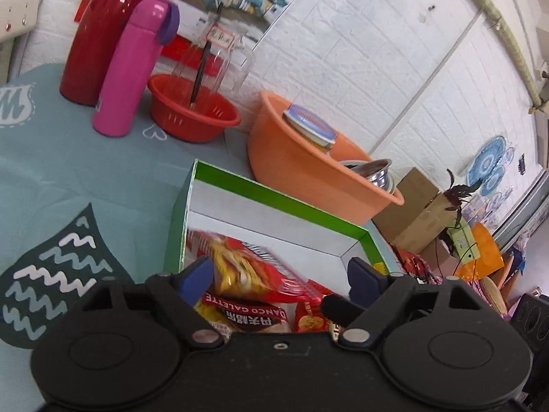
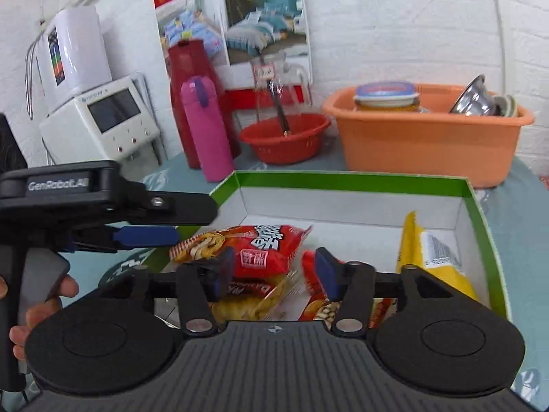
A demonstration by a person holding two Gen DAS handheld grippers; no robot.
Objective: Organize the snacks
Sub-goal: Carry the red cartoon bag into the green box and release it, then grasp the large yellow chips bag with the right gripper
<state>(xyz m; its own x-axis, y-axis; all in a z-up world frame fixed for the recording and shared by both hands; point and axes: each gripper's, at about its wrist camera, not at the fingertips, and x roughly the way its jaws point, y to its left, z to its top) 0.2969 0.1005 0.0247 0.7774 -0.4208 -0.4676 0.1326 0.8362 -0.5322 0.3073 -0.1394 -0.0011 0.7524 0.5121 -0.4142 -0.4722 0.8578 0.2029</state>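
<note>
Right wrist view: crinkly red noodle packet (image 2: 255, 250) lies lower centre, inside the green-rimmed cardboard box (image 2: 350, 178).
Right gripper (image 2: 274, 269) jaws spread around it, contact unclear; left gripper (image 1: 279, 274) jaws apart above glossy packets.

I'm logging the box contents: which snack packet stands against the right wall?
The yellow packet, upright on edge against the green box's right wall; the red noodle packet lies atop the pile.

snack packets (image 2: 260, 250) in box (image 2: 480, 213), basin (image 2: 425, 144) behind it
</note>
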